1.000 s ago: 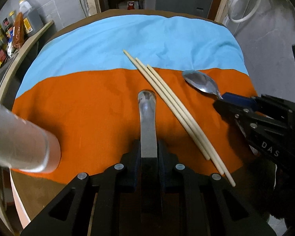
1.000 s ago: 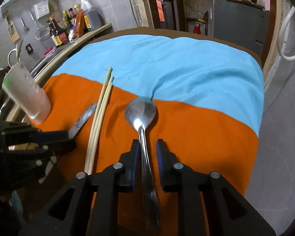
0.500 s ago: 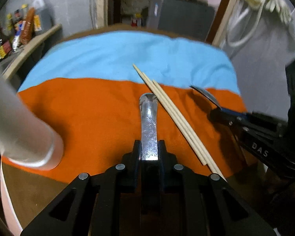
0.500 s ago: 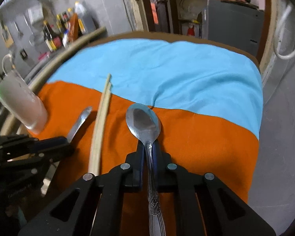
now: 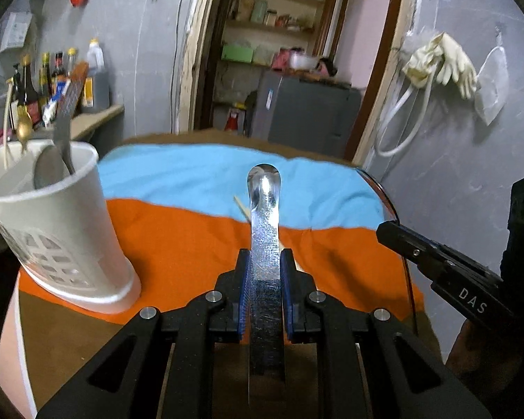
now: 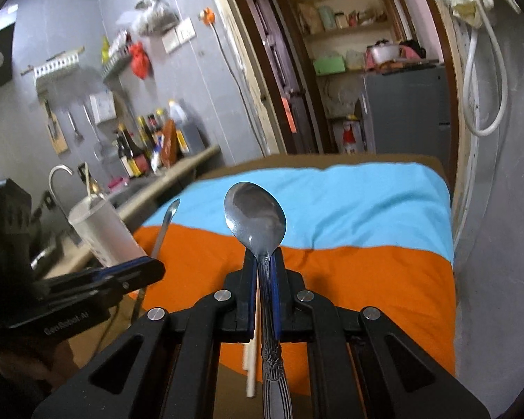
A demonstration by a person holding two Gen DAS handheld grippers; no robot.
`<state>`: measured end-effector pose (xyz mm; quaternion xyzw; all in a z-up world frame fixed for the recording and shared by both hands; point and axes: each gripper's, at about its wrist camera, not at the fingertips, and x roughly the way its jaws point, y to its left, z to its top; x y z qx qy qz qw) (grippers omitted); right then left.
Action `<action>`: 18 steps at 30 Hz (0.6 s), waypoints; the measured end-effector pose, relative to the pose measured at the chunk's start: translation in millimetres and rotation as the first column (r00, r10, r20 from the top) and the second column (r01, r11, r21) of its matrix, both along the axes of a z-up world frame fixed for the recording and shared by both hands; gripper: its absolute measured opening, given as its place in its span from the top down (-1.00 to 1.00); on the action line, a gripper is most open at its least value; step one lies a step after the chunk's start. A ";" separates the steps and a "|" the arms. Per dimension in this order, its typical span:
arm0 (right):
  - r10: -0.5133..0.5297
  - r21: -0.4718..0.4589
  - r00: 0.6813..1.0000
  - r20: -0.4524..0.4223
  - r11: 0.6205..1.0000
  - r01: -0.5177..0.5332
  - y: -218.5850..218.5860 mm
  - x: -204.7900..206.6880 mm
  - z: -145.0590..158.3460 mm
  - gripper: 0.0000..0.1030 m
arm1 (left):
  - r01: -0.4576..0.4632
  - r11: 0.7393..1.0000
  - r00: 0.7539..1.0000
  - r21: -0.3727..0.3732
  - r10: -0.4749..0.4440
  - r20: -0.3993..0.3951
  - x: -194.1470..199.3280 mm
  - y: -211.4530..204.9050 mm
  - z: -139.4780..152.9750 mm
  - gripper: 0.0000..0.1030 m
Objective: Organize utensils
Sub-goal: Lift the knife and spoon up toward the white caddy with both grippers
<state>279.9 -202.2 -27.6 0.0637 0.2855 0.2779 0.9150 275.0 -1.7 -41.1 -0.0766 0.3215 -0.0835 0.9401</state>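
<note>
A: What's in hand?

B: Nearest, the left gripper (image 5: 264, 291) is clamped on a flat steel utensil handle (image 5: 264, 216), and the right gripper (image 6: 264, 291) is closed tight on the spoon (image 6: 255, 214); both are clear of the cloth.

A: And on the table?

B: The chopsticks (image 6: 250, 366) lie on the orange cloth (image 5: 192, 237), not yet picked up.

A: The holder?

B: The white utensil cup (image 5: 57, 230), further left, already holds a few pieces. I'd judge it partway done: two carried, chopsticks left.
</note>
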 end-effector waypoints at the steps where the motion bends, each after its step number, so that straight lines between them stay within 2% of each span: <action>1: -0.002 0.010 1.000 0.011 1.000 0.002 0.4 -2.0 4.2 0.90 | 0.000 1.000 1.000 -0.002 0.000 0.022 -3.0 0.3 5.6 0.75; 11: -0.008 0.158 0.986 0.167 0.987 -0.018 32.0 -13.1 63.6 0.90 | -0.044 0.998 0.977 -0.039 0.051 0.206 -17.7 32.1 64.0 0.75; 18: 0.017 0.243 0.969 0.247 0.967 -0.078 80.8 -7.9 93.2 0.90 | -0.103 0.993 0.939 -0.061 0.117 0.322 -25.7 88.8 103.7 0.75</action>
